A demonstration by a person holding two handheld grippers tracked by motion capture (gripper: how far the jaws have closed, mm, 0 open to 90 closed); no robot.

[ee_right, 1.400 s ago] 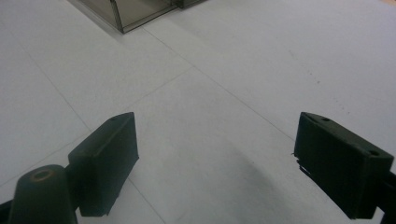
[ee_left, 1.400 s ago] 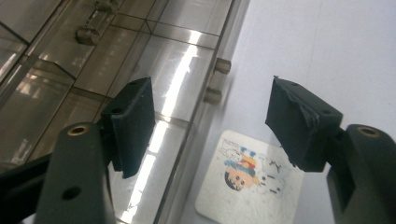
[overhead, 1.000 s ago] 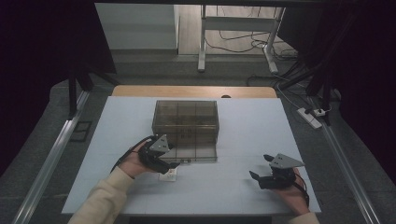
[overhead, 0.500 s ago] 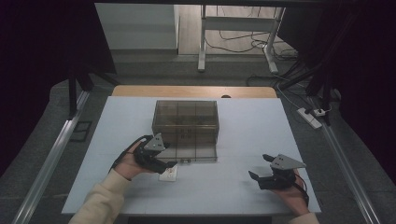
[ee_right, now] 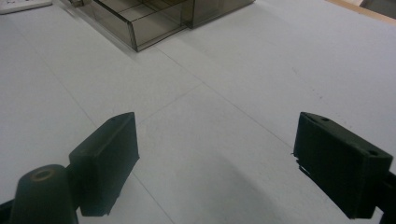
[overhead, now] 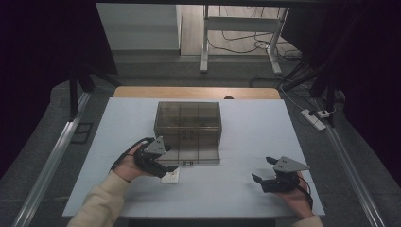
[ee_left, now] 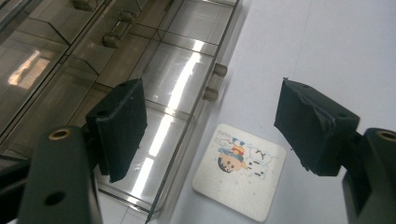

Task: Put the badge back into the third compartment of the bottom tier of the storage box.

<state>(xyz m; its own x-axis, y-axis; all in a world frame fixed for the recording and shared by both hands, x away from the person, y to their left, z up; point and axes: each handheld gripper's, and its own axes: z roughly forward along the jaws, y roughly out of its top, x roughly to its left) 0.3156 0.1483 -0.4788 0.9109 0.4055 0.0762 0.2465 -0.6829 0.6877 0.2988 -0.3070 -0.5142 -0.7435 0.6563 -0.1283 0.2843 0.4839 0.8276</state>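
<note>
1. Left gripper (overhead: 163, 169): jaws apart, empty, poised over a small square cartoon card (ee_left: 239, 170).
2. Card: flat on the white table (overhead: 236, 189), just beside the smoked-plastic drawer box (overhead: 188, 124); probably light, thin, stiff; best pinched by opposite edges.
3. Right gripper (overhead: 265, 174): jaws apart, empty.

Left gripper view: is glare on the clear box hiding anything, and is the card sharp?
Left gripper view: bright streaks of glare on the clear box; the card reads fairly sharp, the near jaws soft. High view: dim, dark surroundings.
</note>
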